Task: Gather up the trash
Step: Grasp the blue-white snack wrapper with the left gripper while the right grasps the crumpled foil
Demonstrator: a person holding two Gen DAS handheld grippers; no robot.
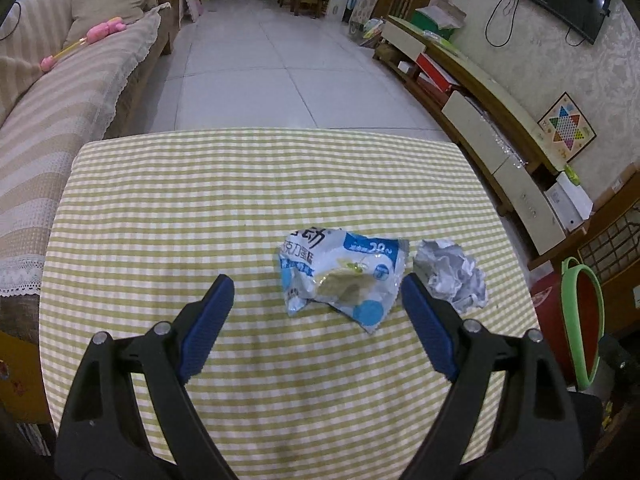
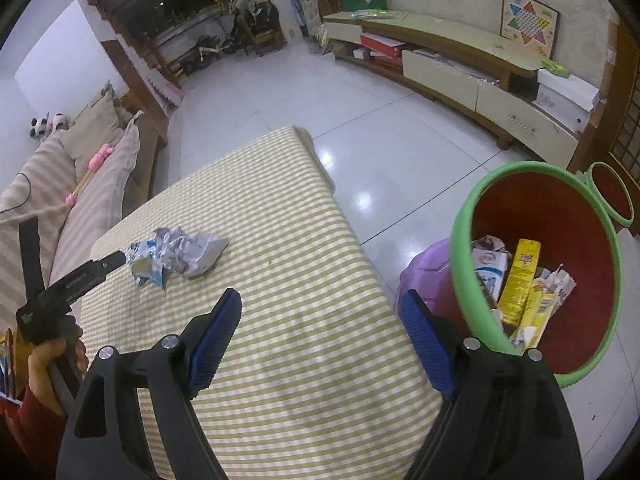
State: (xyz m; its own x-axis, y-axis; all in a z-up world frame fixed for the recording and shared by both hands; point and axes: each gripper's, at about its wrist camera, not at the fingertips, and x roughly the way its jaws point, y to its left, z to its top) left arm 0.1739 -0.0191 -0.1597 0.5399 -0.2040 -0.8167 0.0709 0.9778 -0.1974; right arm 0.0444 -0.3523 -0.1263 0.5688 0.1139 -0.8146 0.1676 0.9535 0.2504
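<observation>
Left gripper (image 1: 316, 288) gapes empty; bin (image 2: 472, 208) beside table holds trash, while I see wrapper (image 1: 340, 276) and paper ball (image 1: 452, 272) remaining.

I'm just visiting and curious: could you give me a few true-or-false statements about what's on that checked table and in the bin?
1. Two pieces of trash lie on the table: a blue-and-white wrapper and a crumpled paper ball. True.
2. The left gripper is clamped on the wrapper. False: it is open, holding nothing.
3. The bin is empty. False: it holds cartons and wrappers.
4. The right gripper is empty. True.
</observation>
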